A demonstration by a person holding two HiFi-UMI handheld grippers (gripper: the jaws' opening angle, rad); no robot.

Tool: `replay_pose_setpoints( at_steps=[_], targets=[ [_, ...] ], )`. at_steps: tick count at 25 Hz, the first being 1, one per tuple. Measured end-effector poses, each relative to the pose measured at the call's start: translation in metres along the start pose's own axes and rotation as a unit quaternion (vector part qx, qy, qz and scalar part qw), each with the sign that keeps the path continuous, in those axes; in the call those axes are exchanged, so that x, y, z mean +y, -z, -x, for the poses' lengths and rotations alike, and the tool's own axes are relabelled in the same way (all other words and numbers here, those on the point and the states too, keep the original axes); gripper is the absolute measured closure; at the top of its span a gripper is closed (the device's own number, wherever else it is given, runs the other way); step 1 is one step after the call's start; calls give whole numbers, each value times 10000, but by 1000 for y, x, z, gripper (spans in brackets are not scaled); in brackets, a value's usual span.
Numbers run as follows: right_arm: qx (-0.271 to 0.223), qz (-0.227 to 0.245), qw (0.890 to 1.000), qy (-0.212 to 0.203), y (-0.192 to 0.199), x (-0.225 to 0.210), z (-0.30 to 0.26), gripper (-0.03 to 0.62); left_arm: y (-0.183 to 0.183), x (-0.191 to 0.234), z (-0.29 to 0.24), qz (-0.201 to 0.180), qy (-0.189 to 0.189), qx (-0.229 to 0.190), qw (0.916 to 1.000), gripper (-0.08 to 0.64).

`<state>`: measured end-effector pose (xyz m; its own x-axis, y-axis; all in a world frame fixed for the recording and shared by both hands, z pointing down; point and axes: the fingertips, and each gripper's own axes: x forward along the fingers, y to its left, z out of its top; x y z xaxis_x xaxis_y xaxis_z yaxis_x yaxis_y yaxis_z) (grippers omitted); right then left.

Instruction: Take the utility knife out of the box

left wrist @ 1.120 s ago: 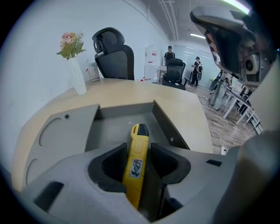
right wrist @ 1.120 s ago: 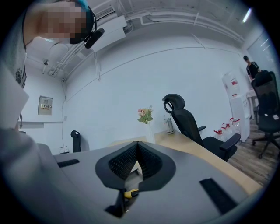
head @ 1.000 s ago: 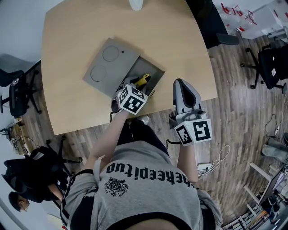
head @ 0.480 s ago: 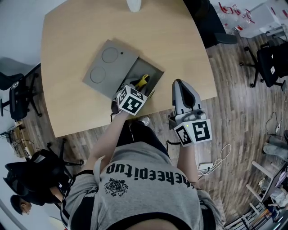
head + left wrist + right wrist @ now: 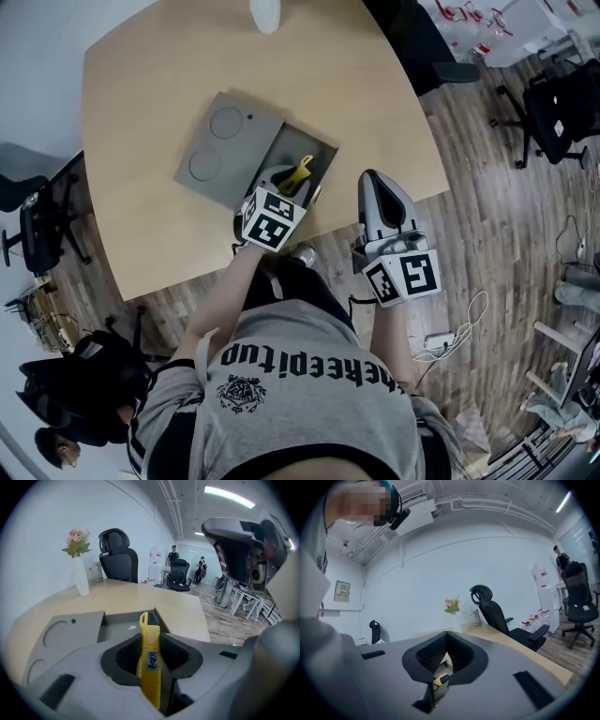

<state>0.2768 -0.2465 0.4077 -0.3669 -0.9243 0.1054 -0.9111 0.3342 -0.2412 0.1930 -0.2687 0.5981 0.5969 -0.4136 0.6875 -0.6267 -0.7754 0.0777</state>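
Both jaws of my left hand-held gripper [image 5: 280, 179] are closing on the utility knife [image 5: 150, 656], best lifted straight clear of the box [image 5: 123, 618].

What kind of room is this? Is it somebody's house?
Most likely an office or workroom, not a house. There is a big wooden table, a black swivel office chair beside it, and long ceiling strip lights overhead.

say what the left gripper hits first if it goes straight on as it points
Jaws closing on the yellow utility knife, the left gripper likely meets the floor of the open grey box; depth unclear.
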Motion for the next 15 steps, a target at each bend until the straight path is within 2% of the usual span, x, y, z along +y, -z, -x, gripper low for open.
replay_pose_setpoints(
  at_steps=[7, 15],
  targets=[
    [-94, 56, 9998, 172, -3, 22, 7, 588, -30, 0, 39, 19, 188, -815, 9965, 428],
    [-161, 189, 9992, 320, -4, 53, 16, 586, -52, 4, 87, 190, 325, -1571, 9869, 428]
  ],
)
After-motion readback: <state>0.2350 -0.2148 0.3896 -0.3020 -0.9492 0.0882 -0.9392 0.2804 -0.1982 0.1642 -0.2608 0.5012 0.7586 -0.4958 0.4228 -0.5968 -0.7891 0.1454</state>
